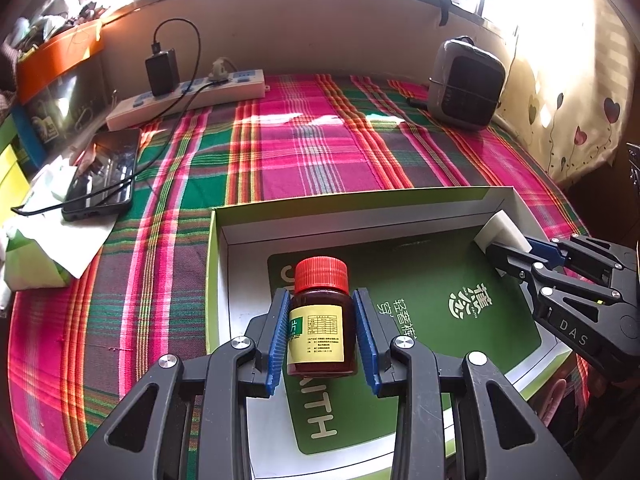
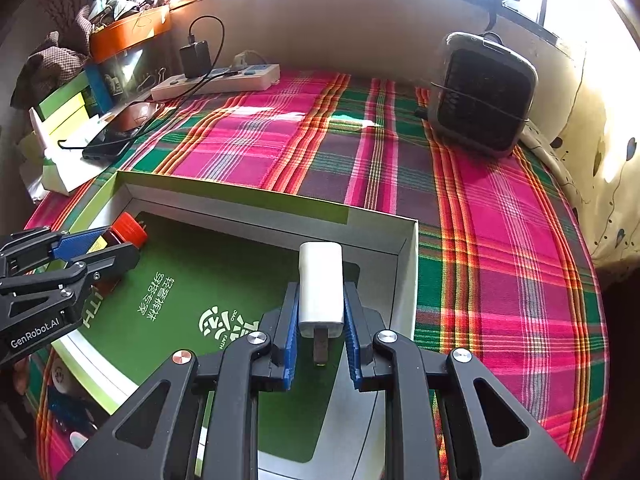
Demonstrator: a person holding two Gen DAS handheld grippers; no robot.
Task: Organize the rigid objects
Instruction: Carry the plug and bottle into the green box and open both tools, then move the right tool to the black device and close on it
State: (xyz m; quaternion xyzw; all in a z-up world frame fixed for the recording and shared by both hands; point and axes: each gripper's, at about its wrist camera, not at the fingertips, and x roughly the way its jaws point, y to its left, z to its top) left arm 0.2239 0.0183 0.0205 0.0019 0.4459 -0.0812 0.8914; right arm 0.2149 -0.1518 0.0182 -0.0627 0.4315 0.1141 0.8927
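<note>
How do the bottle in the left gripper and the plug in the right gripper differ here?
The bottle is dark brown with a red ribbed cap and yellow label; the charger plug is plain white. The bottle is round, the plug boxy with a metal prong. Both are clamped between blue pads, left gripper and right gripper, over the open box.

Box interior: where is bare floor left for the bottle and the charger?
The box floor is bare between the bottle in the left claw and the white charger in the right claw. Nothing crowds it.
</note>
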